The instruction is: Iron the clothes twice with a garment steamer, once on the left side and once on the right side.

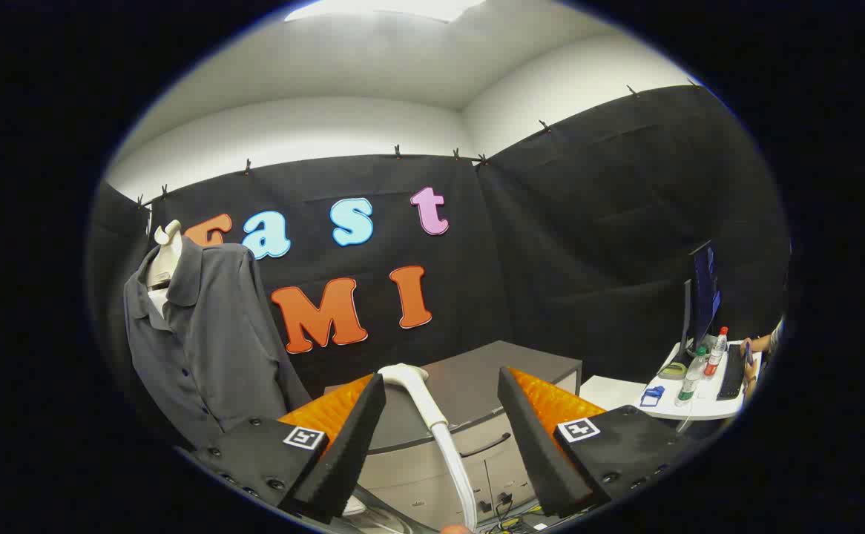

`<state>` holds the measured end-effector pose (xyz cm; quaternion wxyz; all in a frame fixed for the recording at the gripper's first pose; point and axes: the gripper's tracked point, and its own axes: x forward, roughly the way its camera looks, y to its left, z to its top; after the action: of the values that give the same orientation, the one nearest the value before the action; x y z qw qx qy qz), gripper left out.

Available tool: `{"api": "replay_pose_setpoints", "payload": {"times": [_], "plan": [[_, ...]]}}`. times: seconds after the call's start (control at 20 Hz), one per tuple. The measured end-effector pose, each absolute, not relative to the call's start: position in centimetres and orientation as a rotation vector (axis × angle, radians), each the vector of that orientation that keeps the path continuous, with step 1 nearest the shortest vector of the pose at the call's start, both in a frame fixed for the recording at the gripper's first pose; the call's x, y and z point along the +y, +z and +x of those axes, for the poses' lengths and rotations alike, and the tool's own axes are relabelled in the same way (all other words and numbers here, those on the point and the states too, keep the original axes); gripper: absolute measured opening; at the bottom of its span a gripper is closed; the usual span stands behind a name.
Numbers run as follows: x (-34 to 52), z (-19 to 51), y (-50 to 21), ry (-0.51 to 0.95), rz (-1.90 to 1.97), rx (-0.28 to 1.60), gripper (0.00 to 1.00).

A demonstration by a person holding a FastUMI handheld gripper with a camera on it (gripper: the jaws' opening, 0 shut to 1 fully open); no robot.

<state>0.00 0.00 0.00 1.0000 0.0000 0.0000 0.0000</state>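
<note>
Evidently I had not yet taken hold of anything: my claw (440,445) stood wide apart and empty. Between its fingers, just ahead, rose the white garment steamer head (407,376) with its hose (453,460) trailing down in front of a grey cabinet (477,386). So I judged the pick-up step was in hand; next I needed to move forward and close on the handle. Off beyond my left finger hung the grey polo shirt (206,341) on a mannequin (165,256), well apart from the steamer.
</note>
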Motion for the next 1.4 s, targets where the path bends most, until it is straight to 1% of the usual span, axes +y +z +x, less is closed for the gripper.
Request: {"api": "replay_pose_setpoints", "payload": {"times": [0.3,0.45,0.6,0.85,0.95,1.15,1.4], "plan": [[-3.7,5.0,2.2,0.074,0.014,-0.035,0.98],[-5.2,9.2,3.6,0.137,0.021,-0.045,0.98],[-7.1,14.6,4.0,0.158,-0.005,-0.033,0.98],[-6.9,21.5,2.5,0.232,0.036,0.02,0.98],[-6.0,22.5,1.5,0.262,0.051,0.053,0.98],[-4.4,22.0,0.2,0.32,0.031,0.092,0.98],[-3.7,20.3,0.9,0.363,-0.05,0.068,0.98]]}}
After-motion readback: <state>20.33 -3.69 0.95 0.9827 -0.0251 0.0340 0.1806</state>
